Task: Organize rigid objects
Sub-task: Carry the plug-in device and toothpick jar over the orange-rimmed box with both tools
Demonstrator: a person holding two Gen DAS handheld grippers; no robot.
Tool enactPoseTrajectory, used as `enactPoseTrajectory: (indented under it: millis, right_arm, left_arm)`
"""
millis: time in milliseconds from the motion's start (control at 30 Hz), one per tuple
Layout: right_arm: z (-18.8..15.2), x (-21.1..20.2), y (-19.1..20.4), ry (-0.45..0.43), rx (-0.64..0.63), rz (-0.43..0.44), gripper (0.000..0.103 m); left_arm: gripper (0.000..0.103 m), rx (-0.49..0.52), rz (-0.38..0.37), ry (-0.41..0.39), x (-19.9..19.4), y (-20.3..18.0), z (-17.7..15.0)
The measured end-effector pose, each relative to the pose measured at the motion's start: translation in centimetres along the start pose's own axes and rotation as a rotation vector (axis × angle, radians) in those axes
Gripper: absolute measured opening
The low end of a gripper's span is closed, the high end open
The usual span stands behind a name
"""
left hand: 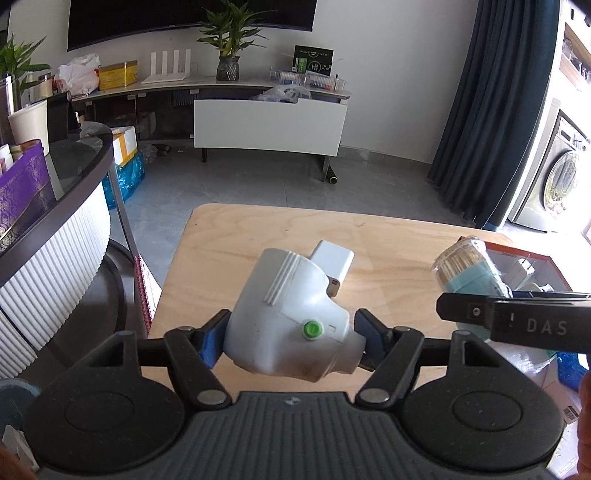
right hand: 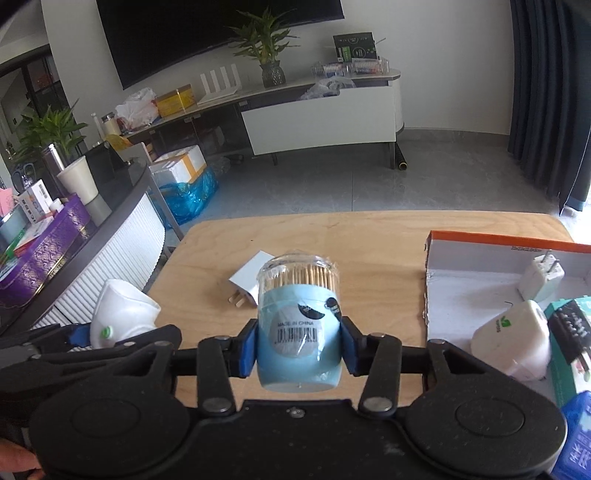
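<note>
Left-wrist view looks down over a pale plywood table with rounded corners, its grain running across and its far half bare. The left gripper is clenched on a white plastic device with a green button, blue pads pressing its two sides and holding it above the wood. Just behind it a white plug adapter lies flat on the table top. At the right edge the right gripper reaches in from the side, carrying a toothpick jar.

From the right-wrist view, the right gripper grasps that toothpick jar by its pale blue lower body, the clear cap full of wooden picks pointing away, a barcode sticker facing the camera. The white plug adapter sits on the wood just beyond the jar. On the right part of the table stands an open cardboard box with an orange rim and white floor; inside lie a white charger with its prongs up and a white rounded plug bearing a green logo, with a teal carton near them at the frame's edge.

Grey floor tiles stretch beyond the table to a white wall with a large dark screen. Below it runs a long low console carrying a potted plant, a yellow box and plastic bags. A dark blue curtain hangs at right. At left a curved counter with a white ribbed front holds a paper cup and a purple box.
</note>
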State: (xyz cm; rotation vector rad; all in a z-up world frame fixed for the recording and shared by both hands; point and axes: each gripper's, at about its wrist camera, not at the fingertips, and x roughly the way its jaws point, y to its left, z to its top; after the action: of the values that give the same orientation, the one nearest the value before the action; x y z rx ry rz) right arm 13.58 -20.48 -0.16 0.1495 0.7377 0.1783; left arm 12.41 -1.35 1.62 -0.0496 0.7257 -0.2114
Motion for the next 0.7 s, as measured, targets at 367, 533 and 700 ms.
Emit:
enactPoseTrajectory:
  millis: [367, 533, 700]
  right_arm:
    - [-2.9, -7.7, -0.7, -0.071, 0.004, -0.044, 0.055]
    - [-4.0, -9.9, -1.1, -0.086, 0.012, -0.050, 0.055]
    - [-5.0, -11.8, -1.8, -0.105, 0.027, -0.056, 0.055]
  left_arm:
    - [0.073, -0.003, 0.022, -0.029, -4.1, -2.9, -1.2]
    - [0.073, -0.002, 0.016, -0.035, -5.3, -3.8, -1.8]
    - [0.073, -0.012, 0.017, -0.052, -6.5, -4.5, -2.2]
